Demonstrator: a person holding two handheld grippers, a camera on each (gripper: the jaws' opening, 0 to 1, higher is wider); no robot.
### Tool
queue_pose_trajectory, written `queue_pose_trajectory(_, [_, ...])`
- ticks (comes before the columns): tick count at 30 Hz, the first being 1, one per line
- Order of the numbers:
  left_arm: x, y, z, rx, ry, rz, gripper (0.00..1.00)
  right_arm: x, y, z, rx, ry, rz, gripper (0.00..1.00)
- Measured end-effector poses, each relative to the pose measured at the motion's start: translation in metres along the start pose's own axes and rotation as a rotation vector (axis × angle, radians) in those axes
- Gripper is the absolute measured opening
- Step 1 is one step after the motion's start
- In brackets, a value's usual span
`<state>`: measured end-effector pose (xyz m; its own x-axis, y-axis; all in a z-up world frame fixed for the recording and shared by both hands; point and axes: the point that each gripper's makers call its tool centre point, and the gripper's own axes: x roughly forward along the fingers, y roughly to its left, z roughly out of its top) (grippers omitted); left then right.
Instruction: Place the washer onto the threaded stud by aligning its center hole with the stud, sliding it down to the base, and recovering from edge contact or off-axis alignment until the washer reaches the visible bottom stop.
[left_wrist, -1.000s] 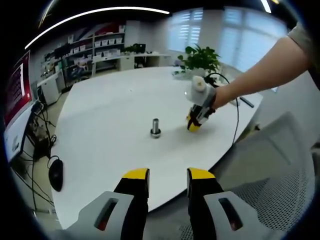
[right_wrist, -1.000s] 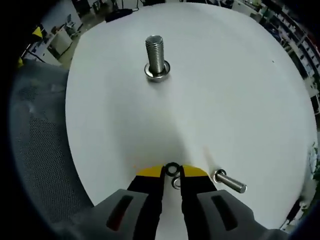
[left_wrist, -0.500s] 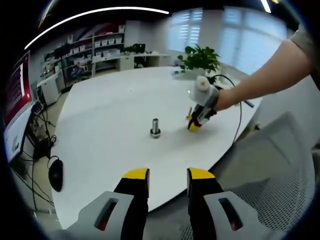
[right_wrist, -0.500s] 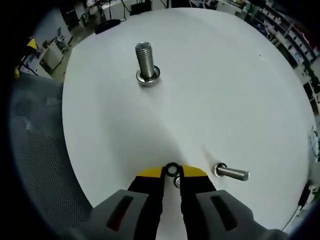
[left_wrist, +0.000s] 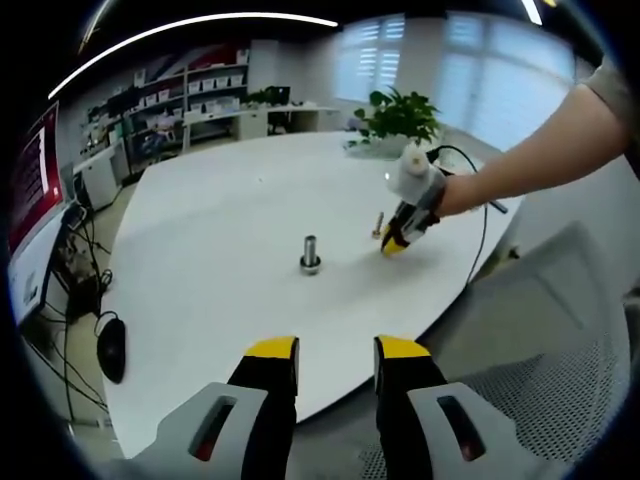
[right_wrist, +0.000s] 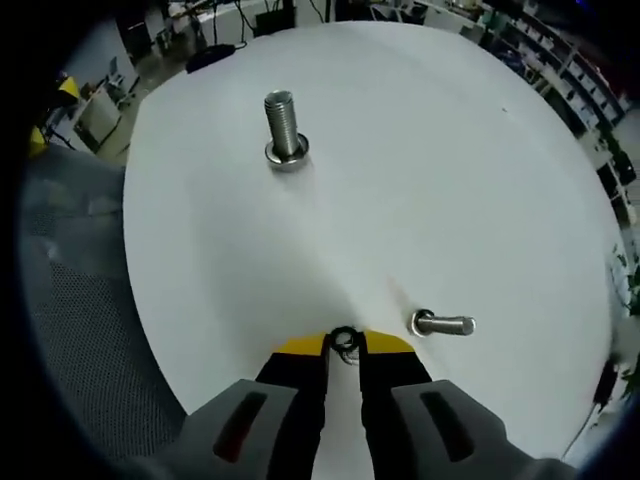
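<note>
Pinching the washer (right_wrist: 345, 341) edge-on between its yellow tips, our right claw (right_wrist: 345, 345) has it clamped right at the front of the jaws, so the center hole stays exposed and free to drop over a thread; that's our read on why it's held by the rim and not flat. A second small ring seems to sit just under it between the tips, too small to tell.

The threaded stud (right_wrist: 283, 127) stands upright on its flanged base on the white tabletop (right_wrist: 450, 180), well apart from the washer, up and a bit left in the right gripper view. No alignment yet: the washer is off to the side of the stud axis, not above it. A loose bolt (right_wrist: 443, 324) lies on its side on the tabletop just beside the right claw, not touching it that we can see.

Left gripper view: our left claw (left_wrist: 335, 352) hangs back off the table edge, jaws parted, holding nothing; we judge it's kept clear to leave the stud (left_wrist: 311, 254) open for approach. From here the right claw (left_wrist: 392, 243) sits low near the tabletop, to the right of the stud, with the loose bolt (left_wrist: 379, 224) next to it.

Next step, as we judge: carry the washer over the stud top, level it, then lower.
</note>
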<state>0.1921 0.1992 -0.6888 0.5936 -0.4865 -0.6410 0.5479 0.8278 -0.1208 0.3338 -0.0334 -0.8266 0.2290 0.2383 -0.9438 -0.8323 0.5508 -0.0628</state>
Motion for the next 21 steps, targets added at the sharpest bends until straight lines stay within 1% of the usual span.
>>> queue_pose_trajectory(3, [0.0, 0.0, -0.001, -0.002, 0.003, 0.001, 0.28, -0.006, -0.004, -0.005, 0.01, -0.003, -0.008, 0.13])
queue_pose_trajectory(9, [0.0, 0.001, 0.0, -0.002, 0.001, 0.004, 0.28, -0.021, -0.021, -0.01, 0.048, -0.033, -0.043, 0.13])
queue_pose_trajectory(15, [0.0, 0.001, 0.0, -0.002, 0.003, 0.006, 0.28, -0.037, -0.034, -0.004, 0.094, -0.072, -0.066, 0.13])
queue_pose_trajectory(21, [0.0, 0.003, -0.001, -0.007, 0.001, 0.011, 0.28, -0.045, -0.044, 0.004, 0.093, -0.099, -0.086, 0.13])
